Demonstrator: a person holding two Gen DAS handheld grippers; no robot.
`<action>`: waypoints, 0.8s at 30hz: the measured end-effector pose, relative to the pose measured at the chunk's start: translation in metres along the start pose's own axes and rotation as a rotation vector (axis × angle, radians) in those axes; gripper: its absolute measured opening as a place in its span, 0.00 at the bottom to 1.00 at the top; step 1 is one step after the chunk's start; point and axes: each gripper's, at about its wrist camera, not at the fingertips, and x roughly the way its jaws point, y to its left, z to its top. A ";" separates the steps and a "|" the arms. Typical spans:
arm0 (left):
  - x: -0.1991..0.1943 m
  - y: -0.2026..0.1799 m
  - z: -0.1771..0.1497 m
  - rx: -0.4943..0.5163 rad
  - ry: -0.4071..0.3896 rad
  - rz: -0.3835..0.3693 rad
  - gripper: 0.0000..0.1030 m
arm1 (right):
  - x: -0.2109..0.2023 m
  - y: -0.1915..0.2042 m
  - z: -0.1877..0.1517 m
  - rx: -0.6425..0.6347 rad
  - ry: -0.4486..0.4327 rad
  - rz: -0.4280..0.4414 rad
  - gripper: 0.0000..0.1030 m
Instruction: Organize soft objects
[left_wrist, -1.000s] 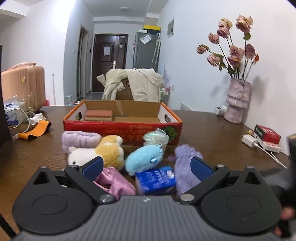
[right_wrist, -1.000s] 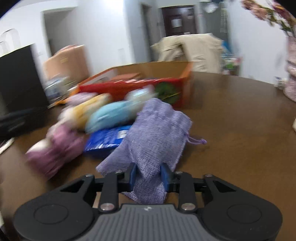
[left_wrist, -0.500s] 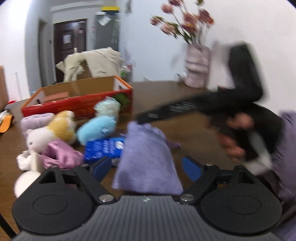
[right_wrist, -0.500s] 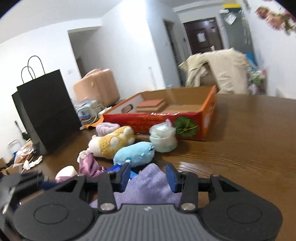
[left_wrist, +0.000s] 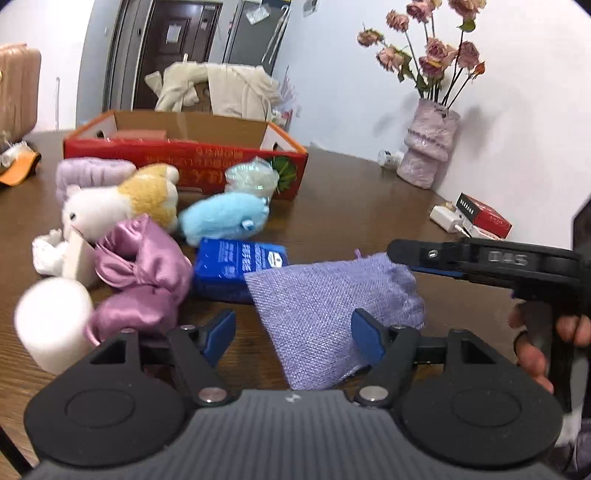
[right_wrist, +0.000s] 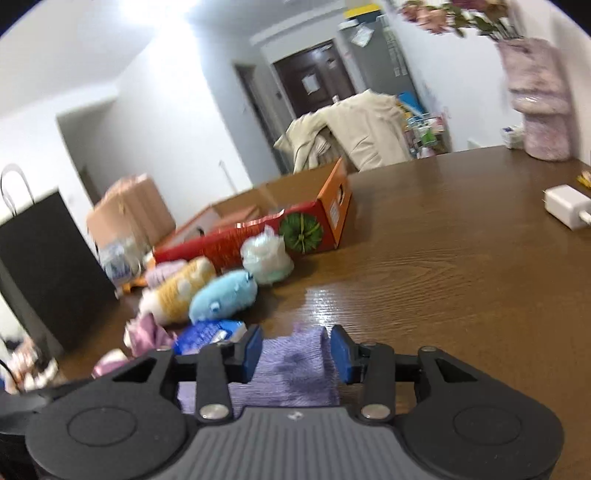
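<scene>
A lilac woven pouch (left_wrist: 332, 310) hangs above the brown table, held by my right gripper (right_wrist: 295, 352), whose blue pads are shut on the pouch (right_wrist: 291, 369). My left gripper (left_wrist: 293, 334) is open, its blue pads on either side of the pouch's lower end. The right gripper shows in the left wrist view (left_wrist: 480, 262) coming in from the right. A red cardboard box (left_wrist: 184, 155) stands behind a pile of soft things: a blue plush (left_wrist: 225, 218), a white and yellow plush (left_wrist: 118, 203), a pink satin scrunchie (left_wrist: 140, 273) and a lilac headband (left_wrist: 92, 171).
A blue packet (left_wrist: 236, 262), a white roll (left_wrist: 51, 325) and a clear bag (left_wrist: 251, 177) lie among the pile. A vase of dried roses (left_wrist: 428, 151), a red box (left_wrist: 484, 218) and a white charger (left_wrist: 448, 218) stand at the right. A black paper bag (right_wrist: 44, 273) stands at the left.
My right gripper has lifted the lilac pouch off the table and swung it in front of the left gripper. The left gripper has turned right, and its open pads now flank the pouch.
</scene>
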 end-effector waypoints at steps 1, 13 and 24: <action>0.003 -0.002 0.000 0.000 0.010 0.003 0.69 | 0.000 -0.002 -0.002 -0.001 0.006 0.012 0.51; 0.014 -0.001 -0.005 -0.027 0.042 -0.054 0.22 | 0.023 0.013 -0.024 -0.152 0.106 -0.086 0.29; 0.006 -0.001 0.001 -0.006 0.010 -0.011 0.21 | 0.025 0.037 -0.031 -0.302 0.122 -0.186 0.28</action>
